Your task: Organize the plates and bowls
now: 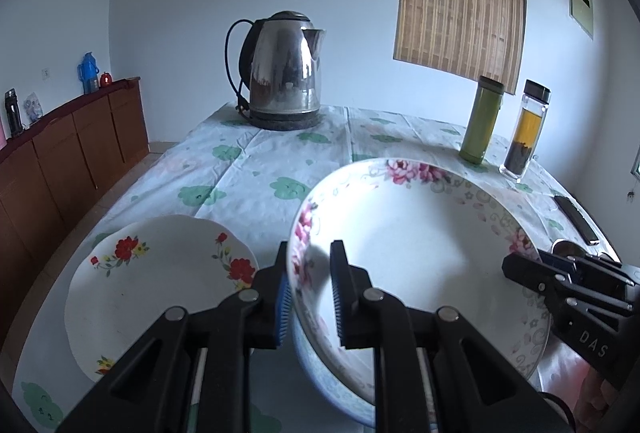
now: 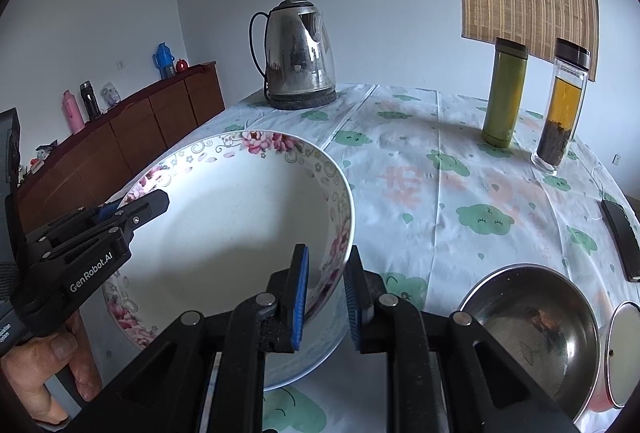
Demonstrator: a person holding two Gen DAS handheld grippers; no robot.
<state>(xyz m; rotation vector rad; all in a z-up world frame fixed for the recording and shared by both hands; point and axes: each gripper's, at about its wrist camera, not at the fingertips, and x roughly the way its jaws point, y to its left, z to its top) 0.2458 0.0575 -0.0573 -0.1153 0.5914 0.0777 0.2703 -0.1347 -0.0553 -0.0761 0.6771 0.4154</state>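
The big floral bowl [image 1: 420, 253] sits centre-right in the left wrist view, held between two grippers. The left gripper [image 1: 310, 293] has its fingers clenched on the near-left rim, and the right gripper [image 2: 326, 293] is clamped on the opposite rim at bottom centre of its own view. The bowl looks like glazed ceramic: stiff, fairly heavy, slick and quick to chip. I'd judge opposite rim grips the sensible hold, kept level. A flat red-flowered plate [image 1: 160, 285] lies lower left on the surface [image 1: 248, 169], and a steel bowl [image 2: 532, 329] lies lower right in the right wrist view. The left tool reads "GenRobot.AI". The right one shows "DAS".
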